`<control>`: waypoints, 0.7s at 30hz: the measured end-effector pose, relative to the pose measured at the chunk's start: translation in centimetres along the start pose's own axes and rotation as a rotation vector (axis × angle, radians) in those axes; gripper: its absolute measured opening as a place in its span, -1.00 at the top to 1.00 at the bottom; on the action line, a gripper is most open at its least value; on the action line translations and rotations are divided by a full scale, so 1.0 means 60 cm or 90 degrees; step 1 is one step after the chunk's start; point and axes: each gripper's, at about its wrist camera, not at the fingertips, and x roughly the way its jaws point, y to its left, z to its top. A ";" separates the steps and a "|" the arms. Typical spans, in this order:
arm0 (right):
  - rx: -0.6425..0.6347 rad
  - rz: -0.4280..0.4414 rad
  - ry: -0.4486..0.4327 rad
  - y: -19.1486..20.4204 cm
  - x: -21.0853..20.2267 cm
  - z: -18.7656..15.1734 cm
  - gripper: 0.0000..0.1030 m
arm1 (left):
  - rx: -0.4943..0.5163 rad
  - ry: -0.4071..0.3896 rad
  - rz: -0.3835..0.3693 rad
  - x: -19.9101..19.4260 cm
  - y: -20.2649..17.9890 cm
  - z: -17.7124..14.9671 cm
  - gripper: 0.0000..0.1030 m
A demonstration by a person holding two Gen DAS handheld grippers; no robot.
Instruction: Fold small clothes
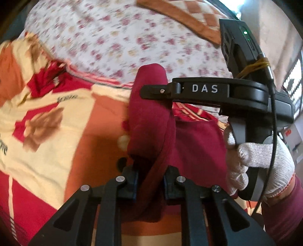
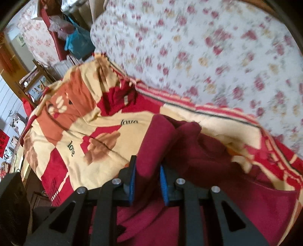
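Observation:
A dark red garment (image 1: 151, 117) is held up over a patterned blanket (image 1: 56, 132) on a bed. My left gripper (image 1: 149, 179) is shut on a bunched edge of the garment. My right gripper (image 2: 146, 181) is shut on another fold of the same garment (image 2: 189, 151), its blue pads (image 2: 132, 181) pinching the cloth. In the left wrist view the right gripper (image 1: 153, 90) reaches in from the right onto the garment's upper part, held by a white-gloved hand (image 1: 261, 166). The rest of the garment drapes down and right.
A white floral quilt (image 2: 208, 56) lies along the far side of the bed. An orange checked cover (image 1: 189, 15) lies beyond it. Room clutter, a chair and bags (image 2: 75, 41) stand past the bed's left end.

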 end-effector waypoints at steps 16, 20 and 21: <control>0.119 -0.068 -0.081 -0.240 -0.218 -0.111 0.62 | 0.168 0.081 -0.056 0.114 -0.284 -0.005 1.00; 0.169 -0.088 -0.070 -0.303 -0.215 -0.160 0.62 | 0.179 0.116 -0.048 0.170 -0.320 -0.029 1.00; 0.176 -0.101 -0.062 -0.314 -0.206 -0.171 0.62 | 0.179 0.124 -0.045 0.183 -0.320 -0.033 1.00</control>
